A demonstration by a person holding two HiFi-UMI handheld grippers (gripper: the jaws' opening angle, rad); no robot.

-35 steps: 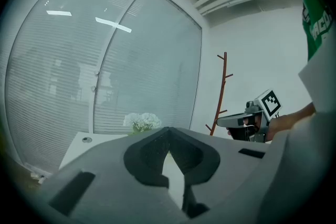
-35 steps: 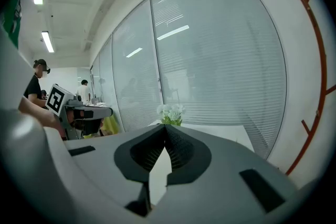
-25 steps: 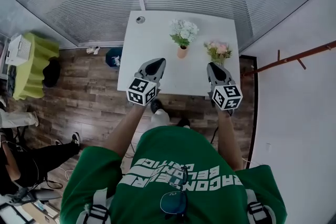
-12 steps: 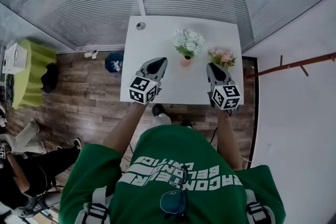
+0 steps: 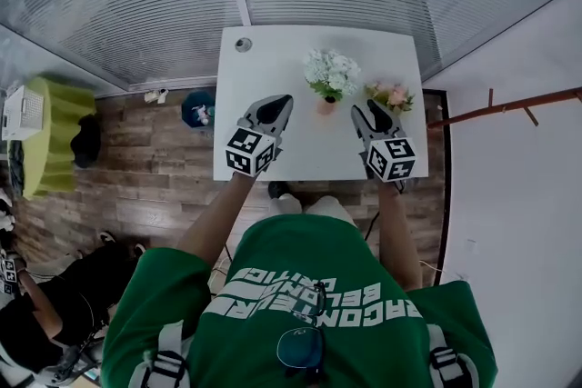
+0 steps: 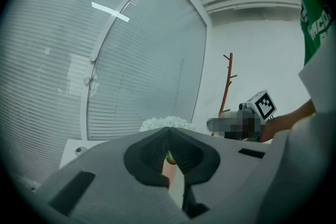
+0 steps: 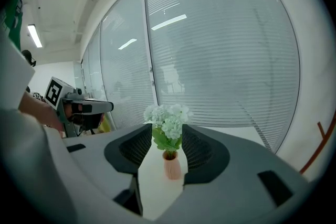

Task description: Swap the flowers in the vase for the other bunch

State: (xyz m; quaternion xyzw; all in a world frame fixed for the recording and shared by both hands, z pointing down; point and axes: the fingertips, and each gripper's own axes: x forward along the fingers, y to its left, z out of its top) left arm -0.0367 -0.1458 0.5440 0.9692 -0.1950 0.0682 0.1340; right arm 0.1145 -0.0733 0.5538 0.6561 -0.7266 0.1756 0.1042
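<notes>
Camera inventory, as I read my feeds.
- Head view: from above the wearer, steeply down, well off the white table [image 5: 264, 59]. It holds the left gripper [image 5: 275, 103] and the right gripper [image 5: 371, 109].
- Left gripper view: low over the table, along closed jaws toward the blinds [image 6: 142, 76].
- Right gripper view: likewise low, through jaws that have just been opening, with nothing between them.
- Shared by all three: the vase of white flowers [image 7: 169, 136].
- Each gripper view catches the other gripper.

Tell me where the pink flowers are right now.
In the head view, the pink bunch sits near the white table's right edge, right of the vase of white flowers, just beyond the right hand-held gripper.
</notes>
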